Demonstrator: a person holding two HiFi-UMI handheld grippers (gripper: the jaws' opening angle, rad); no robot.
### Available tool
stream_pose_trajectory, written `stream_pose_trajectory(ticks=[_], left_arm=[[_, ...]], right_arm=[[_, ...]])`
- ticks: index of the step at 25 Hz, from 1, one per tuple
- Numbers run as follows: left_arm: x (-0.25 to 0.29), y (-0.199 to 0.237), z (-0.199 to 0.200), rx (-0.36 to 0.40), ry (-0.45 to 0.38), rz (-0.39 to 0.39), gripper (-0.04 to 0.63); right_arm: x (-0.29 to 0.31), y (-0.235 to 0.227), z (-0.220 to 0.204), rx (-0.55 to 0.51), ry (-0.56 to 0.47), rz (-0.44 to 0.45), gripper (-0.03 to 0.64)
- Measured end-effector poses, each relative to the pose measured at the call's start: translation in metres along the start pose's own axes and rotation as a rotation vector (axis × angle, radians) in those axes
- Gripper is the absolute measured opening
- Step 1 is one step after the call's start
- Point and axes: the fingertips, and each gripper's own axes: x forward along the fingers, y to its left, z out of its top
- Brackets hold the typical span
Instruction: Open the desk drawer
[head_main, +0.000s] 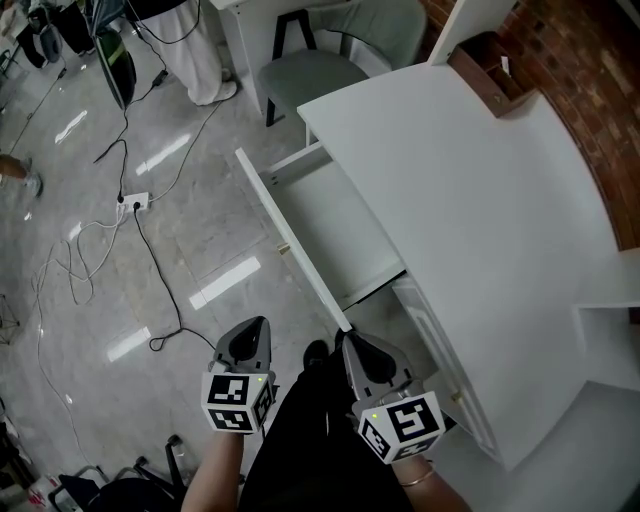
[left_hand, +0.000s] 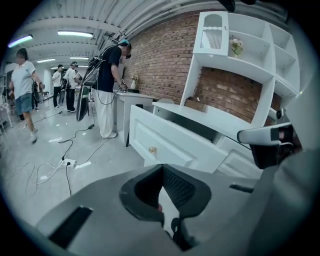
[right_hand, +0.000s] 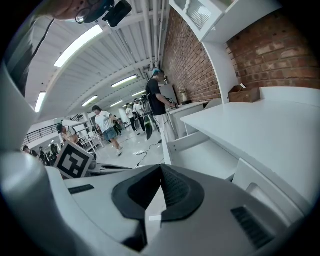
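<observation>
The white desk has its upper drawer pulled far out, with nothing visible inside. The drawer's front panel carries a small round knob. My left gripper hangs over the floor, left of the panel's near end and apart from it; its jaws are shut on nothing. My right gripper is close to the near corner of the drawer front, whether touching I cannot tell. Its jaws are shut and nothing is between them. The open drawer lies just beyond them.
A grey chair stands beyond the drawer. Cables and a power strip lie on the floor to the left. A brown wooden box sits at the desk's far end by the brick wall. People stand far off.
</observation>
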Motion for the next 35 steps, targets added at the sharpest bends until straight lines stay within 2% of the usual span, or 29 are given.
stream_pose_trajectory(ticks=[7,15,35], left_arm=[[-0.021,-0.013,0.037,-0.001,-0.070,-0.011,0.009],[-0.040,-0.020,0.061,0.028,-0.120,-0.012,0.009],[-0.048,-0.028,0.077,0.036,-0.152,-0.020,0.009]], right_arm=[[0.004,0.004,0.002,-0.008,-0.005,-0.003,0.005],[0.003,0.011,0.014,-0.021,-0.031,-0.004,0.005],[-0.004,0.008,0.031,-0.060,-0.063,-0.036,0.003]])
